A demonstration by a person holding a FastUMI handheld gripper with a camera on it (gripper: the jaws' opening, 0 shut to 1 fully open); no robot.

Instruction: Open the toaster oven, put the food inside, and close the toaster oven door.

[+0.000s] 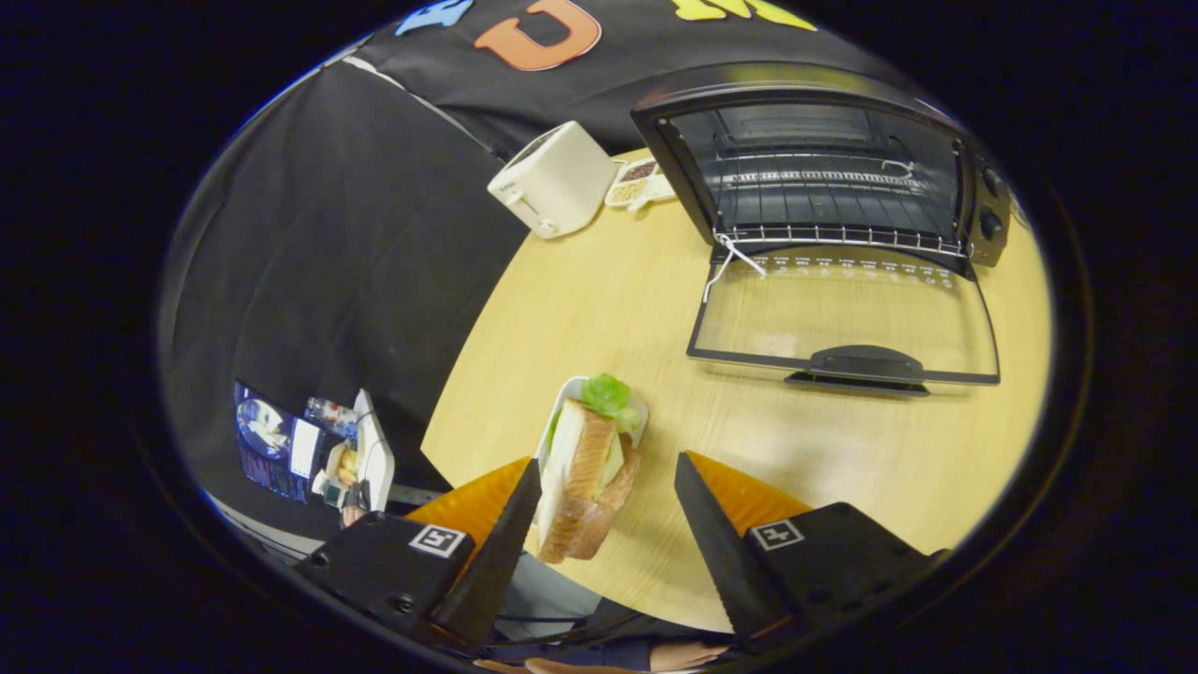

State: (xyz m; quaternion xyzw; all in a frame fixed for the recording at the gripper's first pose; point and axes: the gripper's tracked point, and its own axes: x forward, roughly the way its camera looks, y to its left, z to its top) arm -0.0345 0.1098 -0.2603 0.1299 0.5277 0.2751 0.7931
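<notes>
A sandwich of toasted bread with green lettuce rests in a small white dish on the wooden table. It lies between the fingers of my gripper, which is open. The left fingertip is close against the bread; the right fingertip stands apart from it. Beyond the fingers, at the back right of the table, the black toaster oven is open. Its glass door lies folded down flat toward me, handle nearest. A wire rack shows inside.
A white pop-up toaster and a small divided dish of seeds stand left of the oven. The table's curved edge runs close to the left finger, with dark cloth and a cluttered stand beyond. A hand shows beneath the gripper.
</notes>
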